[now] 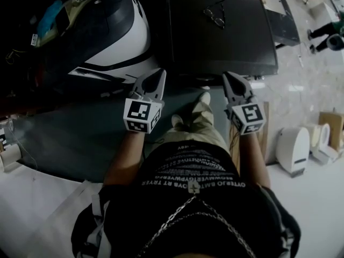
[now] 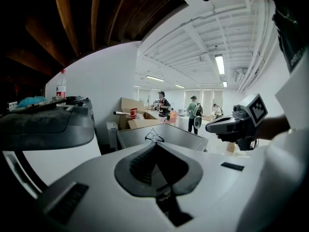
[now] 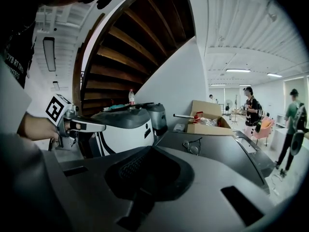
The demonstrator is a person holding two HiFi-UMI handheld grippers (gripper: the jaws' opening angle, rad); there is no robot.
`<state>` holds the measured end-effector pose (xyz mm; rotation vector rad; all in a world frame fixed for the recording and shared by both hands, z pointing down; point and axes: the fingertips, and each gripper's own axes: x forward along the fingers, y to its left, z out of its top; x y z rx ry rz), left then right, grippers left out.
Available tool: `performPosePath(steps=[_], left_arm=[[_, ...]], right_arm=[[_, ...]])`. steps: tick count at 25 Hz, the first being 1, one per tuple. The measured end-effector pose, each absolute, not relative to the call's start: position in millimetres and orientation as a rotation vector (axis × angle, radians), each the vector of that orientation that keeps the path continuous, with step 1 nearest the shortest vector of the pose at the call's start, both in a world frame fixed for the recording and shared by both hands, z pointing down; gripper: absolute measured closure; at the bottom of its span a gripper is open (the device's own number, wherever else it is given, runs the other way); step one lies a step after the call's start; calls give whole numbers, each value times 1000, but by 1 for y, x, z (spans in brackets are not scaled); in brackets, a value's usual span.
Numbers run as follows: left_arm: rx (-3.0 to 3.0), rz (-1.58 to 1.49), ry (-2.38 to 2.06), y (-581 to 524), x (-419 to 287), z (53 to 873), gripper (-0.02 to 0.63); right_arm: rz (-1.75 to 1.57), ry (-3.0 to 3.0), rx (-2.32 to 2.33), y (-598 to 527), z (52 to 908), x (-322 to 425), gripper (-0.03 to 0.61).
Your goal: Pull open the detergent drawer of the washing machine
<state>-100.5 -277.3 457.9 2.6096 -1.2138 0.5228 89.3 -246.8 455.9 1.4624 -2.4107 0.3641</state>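
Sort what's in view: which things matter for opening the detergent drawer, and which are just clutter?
Job:
dark grey washing machine straight ahead (drawer itself not in view); left gripper and right gripper, both shut, empty.

Clutter:
glasses on the machine's top; white-and-black appliance beside it; bottle on that; cardboard box behind; white units on the floor.

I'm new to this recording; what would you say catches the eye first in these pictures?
Probably the left gripper and right gripper, each with a marker cube, held side by side at the middle of the head view, jaws together and empty. Just ahead stands a dark-topped machine with a pair of glasses lying on its lid, and a white-and-black appliance sits left of it in that view.
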Motion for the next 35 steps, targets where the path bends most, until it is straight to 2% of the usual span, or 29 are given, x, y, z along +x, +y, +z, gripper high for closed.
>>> performPosePath(steps=[15, 27, 31, 33, 35], left_arm=[[2486, 716, -1135, -294, -80, 577, 611], [2419, 848, -1007, -293, -83, 663, 606], [2386, 886, -951, -291, -76, 687, 535], [2381, 862, -934, -292, -75, 691, 516], [2378, 846, -926, -294, -77, 692, 502]], right_arm=[[495, -2282, 1358, -265, 563, 113, 577], [596, -2193, 1143, -259, 659, 104, 575], [615, -2166, 1131, -262, 677, 106, 567], [647, -2171, 1123, -263, 685, 105, 505], [661, -2188, 1110, -264, 687, 103, 500]])
